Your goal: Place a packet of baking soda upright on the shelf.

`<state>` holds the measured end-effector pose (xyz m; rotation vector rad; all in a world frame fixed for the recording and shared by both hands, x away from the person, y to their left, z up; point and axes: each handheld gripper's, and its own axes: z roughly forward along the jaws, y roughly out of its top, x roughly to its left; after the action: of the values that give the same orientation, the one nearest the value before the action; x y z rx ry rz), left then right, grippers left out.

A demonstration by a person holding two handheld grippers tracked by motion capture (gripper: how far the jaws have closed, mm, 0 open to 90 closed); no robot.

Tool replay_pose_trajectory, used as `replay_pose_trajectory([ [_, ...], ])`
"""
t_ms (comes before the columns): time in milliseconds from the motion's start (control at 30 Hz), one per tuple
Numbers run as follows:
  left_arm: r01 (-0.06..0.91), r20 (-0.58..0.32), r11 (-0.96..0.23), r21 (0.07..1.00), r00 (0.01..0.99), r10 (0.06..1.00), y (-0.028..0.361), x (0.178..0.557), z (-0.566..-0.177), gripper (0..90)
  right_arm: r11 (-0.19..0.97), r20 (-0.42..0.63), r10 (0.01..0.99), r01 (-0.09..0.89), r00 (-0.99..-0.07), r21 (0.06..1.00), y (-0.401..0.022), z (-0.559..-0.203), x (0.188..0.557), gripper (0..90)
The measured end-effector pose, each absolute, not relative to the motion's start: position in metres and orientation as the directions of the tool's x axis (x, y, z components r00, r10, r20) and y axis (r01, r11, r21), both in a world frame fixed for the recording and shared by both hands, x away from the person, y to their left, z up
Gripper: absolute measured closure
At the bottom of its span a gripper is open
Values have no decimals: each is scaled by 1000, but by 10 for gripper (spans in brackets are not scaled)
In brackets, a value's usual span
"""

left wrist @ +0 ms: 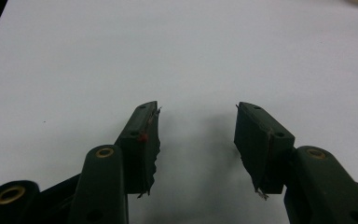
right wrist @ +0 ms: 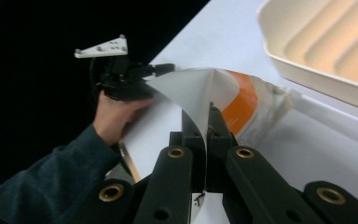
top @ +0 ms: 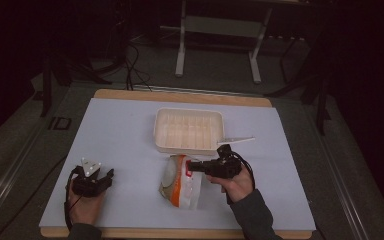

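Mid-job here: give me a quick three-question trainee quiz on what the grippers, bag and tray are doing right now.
1. True or false: the right gripper is shut on the edge of the white-and-orange bag.
2. The left gripper is: A) holding the bag, B) open over the bare white table sheet, C) inside the tray.
3. Where does the cream ribbed tray sit relative to the bag in the high view?

Key: 1 true, the bag's edge is pinched between its jaws in the right gripper view. 2 B. 3 Just behind it, farther from the person.
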<state>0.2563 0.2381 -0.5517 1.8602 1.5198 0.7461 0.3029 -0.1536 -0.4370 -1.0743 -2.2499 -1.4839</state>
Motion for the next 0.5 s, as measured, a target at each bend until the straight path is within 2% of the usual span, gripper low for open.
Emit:
replay_pose_trajectory([
  [500, 628, 43, -149, 764, 182, 982, 238, 256, -551, 492, 203, 557, 428, 676, -712, 708, -143, -421, 308, 900],
])
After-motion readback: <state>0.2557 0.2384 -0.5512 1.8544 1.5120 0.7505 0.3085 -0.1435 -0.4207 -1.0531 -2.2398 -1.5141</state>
